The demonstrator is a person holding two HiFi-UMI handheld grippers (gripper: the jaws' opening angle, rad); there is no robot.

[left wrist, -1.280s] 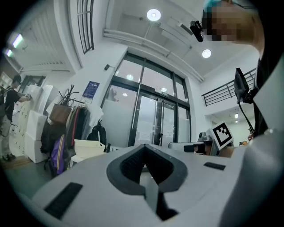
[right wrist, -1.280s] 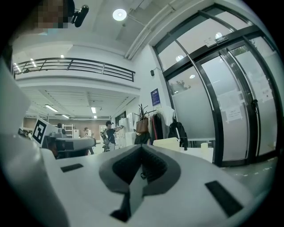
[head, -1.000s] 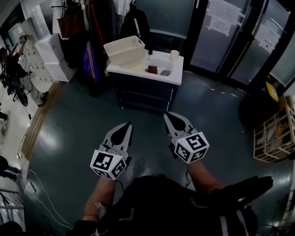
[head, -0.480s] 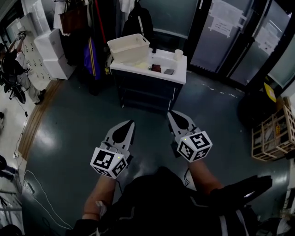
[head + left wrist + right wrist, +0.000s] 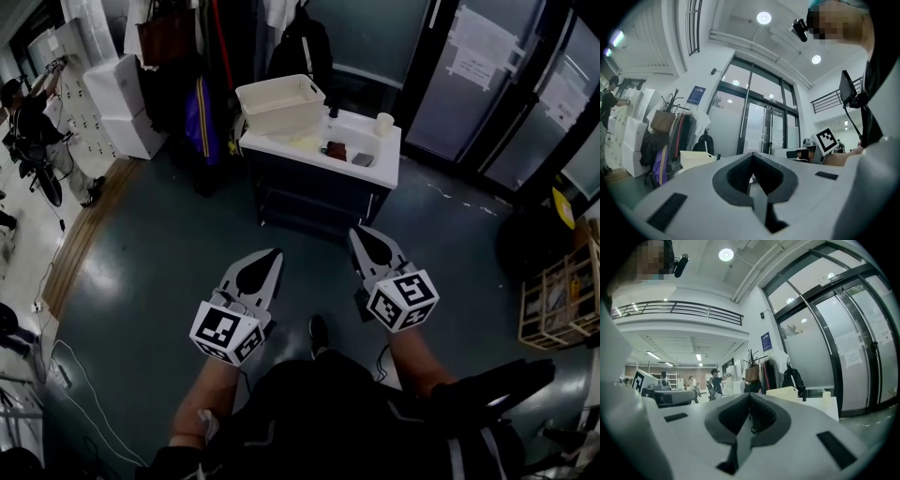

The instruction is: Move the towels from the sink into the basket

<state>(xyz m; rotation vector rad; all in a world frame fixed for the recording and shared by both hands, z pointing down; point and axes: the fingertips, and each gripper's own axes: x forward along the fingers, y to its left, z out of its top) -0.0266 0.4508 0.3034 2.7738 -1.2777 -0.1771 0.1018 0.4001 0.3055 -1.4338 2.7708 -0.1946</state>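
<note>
Left gripper [image 5: 270, 253] and right gripper [image 5: 360, 232], lower centre: jaws closed together, holding nothing. Upper centre: white sink unit [image 5: 378, 148], with the basket [image 5: 279, 101] on its left end. Dark lumps beside it, possibly towels [image 5: 336, 149].

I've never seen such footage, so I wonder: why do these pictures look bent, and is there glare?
Head view: the wide lens bows the glass doors; the floor shows a soft sheen. Left gripper view: a dark round border, the left tool looming large. Right gripper view: the ceiling lamp burns out white.
</note>
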